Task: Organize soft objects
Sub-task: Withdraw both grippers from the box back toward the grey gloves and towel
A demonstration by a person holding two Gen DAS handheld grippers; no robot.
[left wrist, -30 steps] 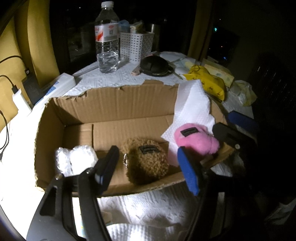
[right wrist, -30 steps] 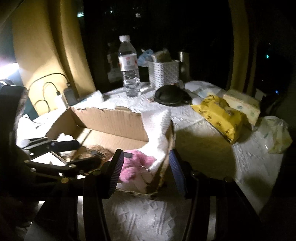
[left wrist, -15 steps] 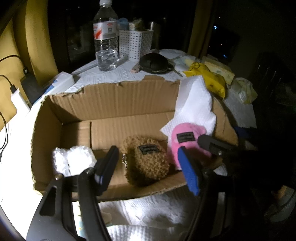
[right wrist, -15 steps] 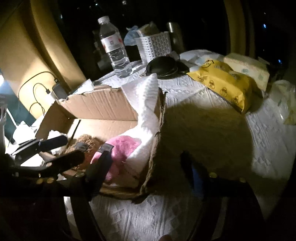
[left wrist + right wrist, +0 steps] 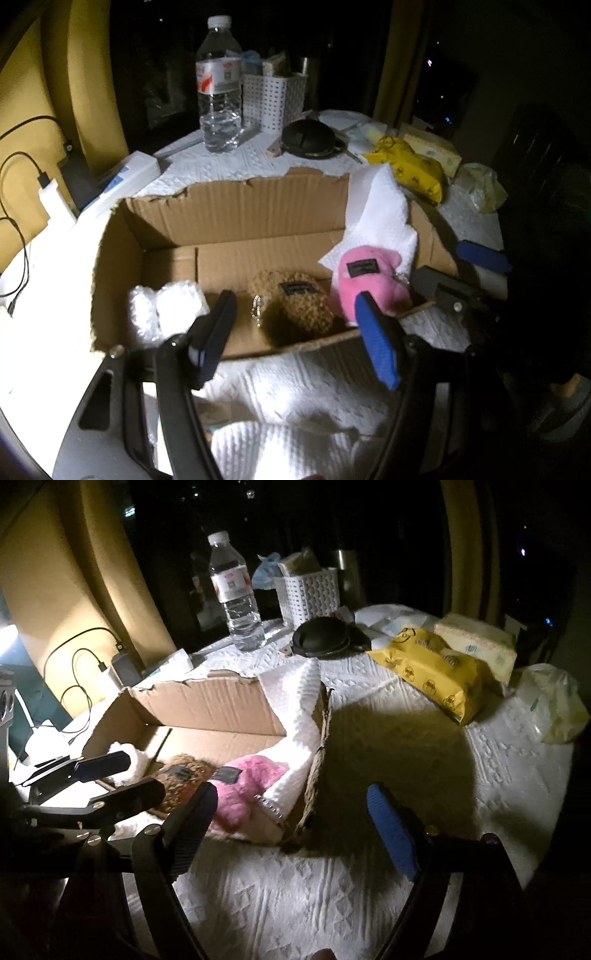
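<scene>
An open cardboard box (image 5: 236,218) (image 5: 207,705) holds a pink plush toy (image 5: 369,284) (image 5: 247,786), a brown curly plush toy (image 5: 295,306) (image 5: 184,779) and a white fluffy item (image 5: 162,306) (image 5: 127,755). A white paper towel (image 5: 380,218) (image 5: 295,716) drapes over the box's right wall. My left gripper (image 5: 295,325) is open and empty, just in front of the box's near wall. My right gripper (image 5: 291,816) is open and empty at the box's right front corner; it also shows in the left wrist view (image 5: 465,269).
On the white textured tablecloth (image 5: 388,760) stand a water bottle (image 5: 219,88) (image 5: 236,594), a white perforated basket (image 5: 275,96) (image 5: 308,594), a black round case (image 5: 310,138) (image 5: 321,637), a yellow wipes pack (image 5: 410,170) (image 5: 436,668), a tissue pack (image 5: 476,646) and a plastic bag (image 5: 550,701). Chargers and cables (image 5: 44,192) lie left.
My right gripper has opened wide and pulled back from the pink toy, which now lies free in the box. My left gripper has barely moved.
</scene>
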